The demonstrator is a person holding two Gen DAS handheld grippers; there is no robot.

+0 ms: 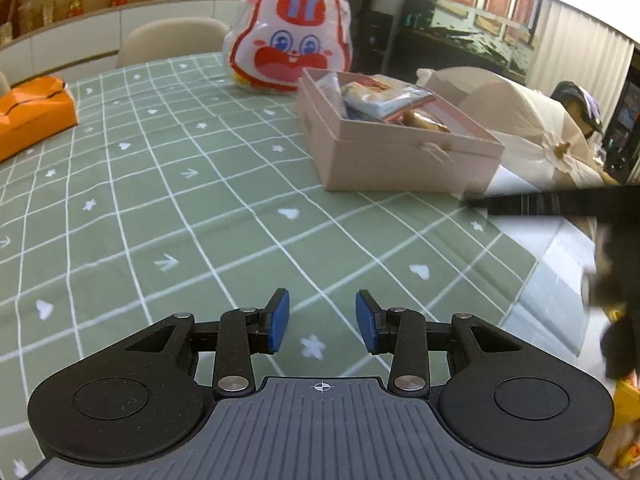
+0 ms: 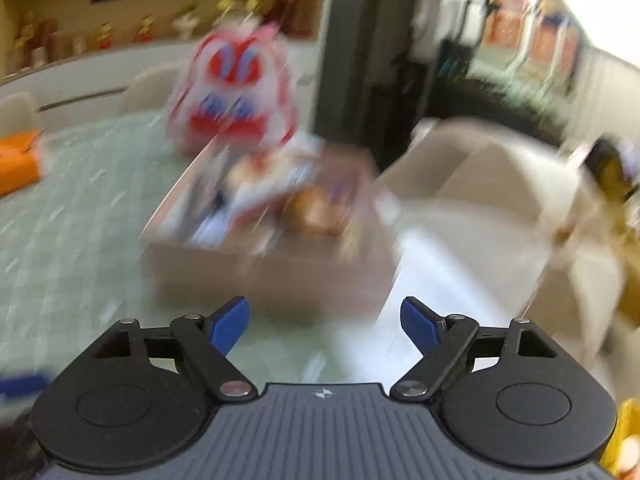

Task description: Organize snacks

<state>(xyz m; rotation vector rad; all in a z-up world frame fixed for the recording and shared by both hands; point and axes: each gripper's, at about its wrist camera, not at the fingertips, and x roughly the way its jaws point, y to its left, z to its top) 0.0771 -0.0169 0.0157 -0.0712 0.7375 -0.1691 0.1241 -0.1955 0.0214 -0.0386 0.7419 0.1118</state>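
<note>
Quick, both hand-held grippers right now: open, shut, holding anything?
Left hand-held gripper: open, nothing between its pads, over the green tablecloth.
Right hand-held gripper: open wide, empty, facing the pink snack box.

both wrist views angled down toward the shared box (image 1: 400,148)

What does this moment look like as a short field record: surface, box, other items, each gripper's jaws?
surface: table under a green checked cloth
box: open pink box near the right edge, packed with wrapped snacks
behind box: rabbit-face bag, standing
far left: orange pack
left gripper: jaws apart, nothing between them, above bare cloth
right gripper: jaws wide apart, nothing between them, aimed toward the box; view heavily blurred
snacks loose on cloth: none visible
</note>
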